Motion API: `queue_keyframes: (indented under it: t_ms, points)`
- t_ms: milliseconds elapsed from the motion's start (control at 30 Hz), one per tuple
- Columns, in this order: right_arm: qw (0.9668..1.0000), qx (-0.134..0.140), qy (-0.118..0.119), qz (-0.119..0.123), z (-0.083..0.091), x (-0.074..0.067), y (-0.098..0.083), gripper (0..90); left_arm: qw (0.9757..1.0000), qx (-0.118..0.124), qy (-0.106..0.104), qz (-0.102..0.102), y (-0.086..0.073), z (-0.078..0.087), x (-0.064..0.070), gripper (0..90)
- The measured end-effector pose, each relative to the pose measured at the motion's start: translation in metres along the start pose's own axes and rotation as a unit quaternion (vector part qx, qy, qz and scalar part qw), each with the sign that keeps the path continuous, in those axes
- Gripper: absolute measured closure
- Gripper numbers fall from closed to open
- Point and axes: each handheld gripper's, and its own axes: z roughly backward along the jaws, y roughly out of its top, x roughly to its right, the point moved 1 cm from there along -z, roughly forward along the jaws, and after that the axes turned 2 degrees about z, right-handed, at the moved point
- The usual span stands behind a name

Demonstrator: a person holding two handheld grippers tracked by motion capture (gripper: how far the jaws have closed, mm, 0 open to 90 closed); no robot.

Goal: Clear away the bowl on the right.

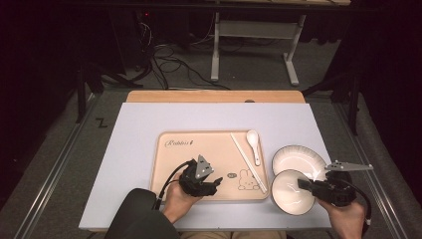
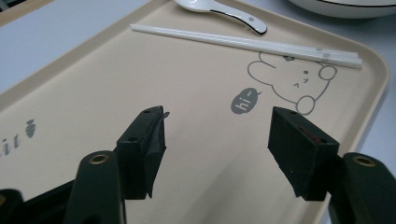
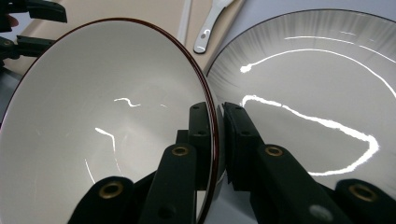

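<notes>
Right tool (image 1: pixel 304 184) is clamped on the rim of the near bowl (image 1: pixel 290 191). In the right gripper view 1 jaw sits inside the wall and 1 outside, pads (image 3: pixel 201 135) pressed to the dark-edged rim with no gap visible. The bowl (image 3: pixel 107 121) is tilted up toward the camera, so it appears lifted at the gripped side rather than flat on the tabletop (image 1: pixel 139 149).

Left tool (image 1: pixel 211 181) hovers low over the near part of the beige tray (image 1: pixel 169 164), jaws standing wide apart with nothing between them; the left gripper view shows bare tray surface (image 2: pixel 140 70) under the gap.

Position of items: gripped bowl is just off the tray's right edge, at the near right of the tabletop. A 2nd bowl (image 1: pixel 298 158), with grey streaked inner wall, sits just behind it; their rims look touching or nearly so (image 3: pixel 308 93). On the tray's right part lie chopsticks (image 1: pixel 248 162) and a white spoon (image 1: pixel 254 144), long axes running far-to-near, slightly slanted.

Key relation: the open tray area lies to the left of the held bowl, beyond the chopsticks. The right hand (image 1: pixel 343 214) is the only one on the bowl; the left tool is nearer the free tray area.

Judgement: a leftward carry must clear the tray lip and the chopsticks. A rim-only grip could let the bowl swing.
</notes>
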Motion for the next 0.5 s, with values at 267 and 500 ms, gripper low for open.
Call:
queue_keyframes:
  t_ms: [267,500]
  points:
    - [0.9993,-0.01,0.027,0.024,-0.015,-0.01,0.015,83.7,0.9997,0.01,0.021,0.007,0.0,0.01,-0.007,36.7]
    - [0.9972,-0.022,0.053,0.049,-0.032,-0.02,0.03,83.7,0.9987,0.021,0.045,0.015,0.0,0.023,-0.015,36.8]
